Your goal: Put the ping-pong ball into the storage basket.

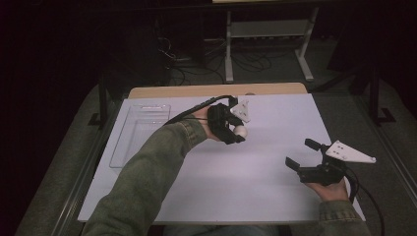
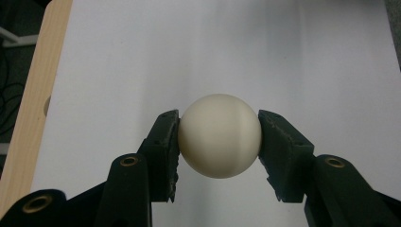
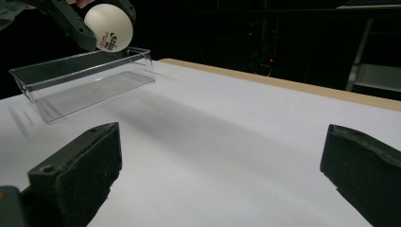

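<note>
Our left gripper (image 2: 219, 142) has its 2 fingers (image 2: 163, 146) pressed on either side of a white ball (image 2: 220, 135), holding it above the white surface (image 1: 255, 167), near the clear tray (image 1: 140, 132). Our right gripper (image 1: 301, 153) hangs wide open, holding nothing, well apart.

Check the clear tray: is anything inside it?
The clear tray looks empty in the high and right gripper views. The left gripper holds the white ball in the air, which covers its far corner.
</note>
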The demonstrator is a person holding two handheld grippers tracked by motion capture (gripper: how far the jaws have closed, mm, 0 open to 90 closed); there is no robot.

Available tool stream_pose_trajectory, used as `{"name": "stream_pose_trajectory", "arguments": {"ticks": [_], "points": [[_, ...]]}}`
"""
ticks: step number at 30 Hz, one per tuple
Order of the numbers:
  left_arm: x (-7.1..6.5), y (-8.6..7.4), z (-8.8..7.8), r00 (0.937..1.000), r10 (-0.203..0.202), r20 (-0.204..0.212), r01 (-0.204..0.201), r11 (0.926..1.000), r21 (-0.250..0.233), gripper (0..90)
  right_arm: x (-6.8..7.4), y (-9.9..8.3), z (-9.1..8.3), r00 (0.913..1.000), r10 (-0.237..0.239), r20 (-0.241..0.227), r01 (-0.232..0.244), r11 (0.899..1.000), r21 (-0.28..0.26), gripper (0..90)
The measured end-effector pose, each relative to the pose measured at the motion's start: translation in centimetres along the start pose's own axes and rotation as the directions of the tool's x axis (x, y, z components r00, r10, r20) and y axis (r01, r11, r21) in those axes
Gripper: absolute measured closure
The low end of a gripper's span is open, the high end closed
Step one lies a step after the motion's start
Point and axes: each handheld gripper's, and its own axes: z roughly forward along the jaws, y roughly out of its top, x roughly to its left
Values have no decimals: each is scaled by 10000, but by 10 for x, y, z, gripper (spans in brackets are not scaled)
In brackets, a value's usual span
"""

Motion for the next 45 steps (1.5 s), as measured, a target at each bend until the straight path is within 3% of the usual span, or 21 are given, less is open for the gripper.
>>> {"name": "stream_pose_trajectory", "arguments": {"ticks": [14, 28, 45], "points": [[3, -7, -32, 9997, 67, -223, -51, 9977, 676, 509, 1, 0, 1, 10000, -57, -12, 57, 10000, 61, 0], [2, -17, -45, 9999, 79, 79, -88, 9922, 1242, 509, 1, 0, 1, 10000, -88, -15, 89, 9999, 103, 0], [4, -35, -58, 9996, 42, 266, -99, 9757, 2189, 508, 1, -1, 2, 9999, -59, -102, 61, 9998, 164, 0]]}}
